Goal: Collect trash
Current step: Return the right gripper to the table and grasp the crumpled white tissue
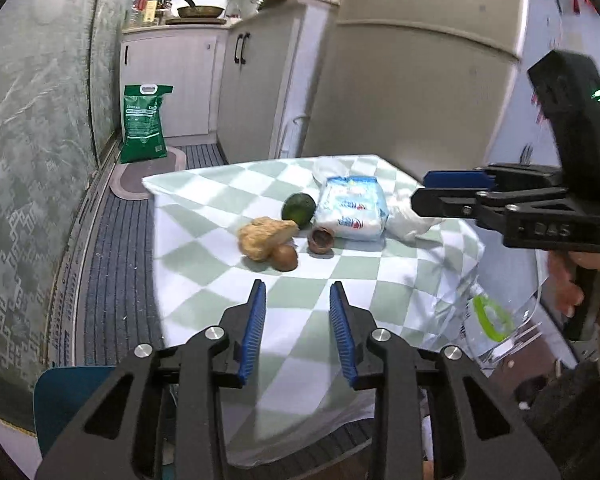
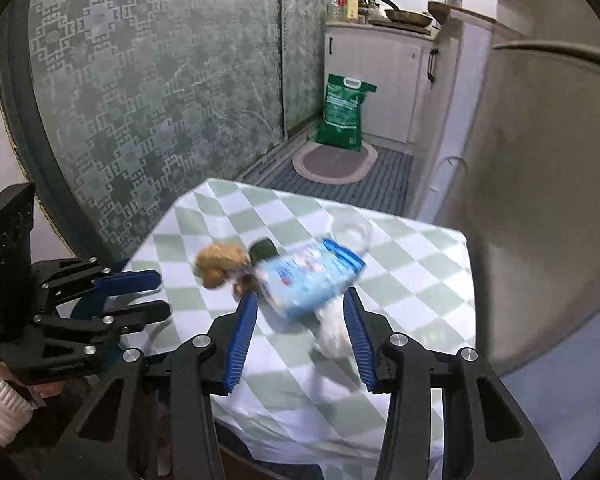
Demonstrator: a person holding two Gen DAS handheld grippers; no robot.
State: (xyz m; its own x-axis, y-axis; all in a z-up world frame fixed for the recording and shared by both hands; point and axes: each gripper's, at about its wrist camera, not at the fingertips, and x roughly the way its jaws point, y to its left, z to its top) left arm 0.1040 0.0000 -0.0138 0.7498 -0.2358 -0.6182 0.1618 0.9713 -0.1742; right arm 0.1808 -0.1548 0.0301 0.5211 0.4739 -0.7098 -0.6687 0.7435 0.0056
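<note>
Trash items are lying clustered on the small table draped in a green-and-white checked cloth: a crumpled tan paper wad touching a brown egg-shaped object, a dark green round fruit just behind them, a brown broken shell-like cup, and a light-blue-and-white plastic package bearing red and blue printed characters too small to read. White crumpled plastic is lying just beside the package toward the right gripper. Left gripper, black with blue ribbed pads, is hovering over the near part of the cloth with its jaws parted and nothing between them. Right gripper, of the same build, is hanging above the package in its own view, jaws apart, with no pad seen pressing on anything; motion blur is smearing the package there, so contact cannot be told for certain. In the left wrist view the right gripper's body is showing embossed letters, blurred, reading roughly "DAS". A clear plastic bag with a green ring print is hanging off the table's right edge below the hand gripping that tool. A green sack with white printing, text illegible, is standing on the floor by the white cabinets. A frying pan is sitting on the counter beyond.
</note>
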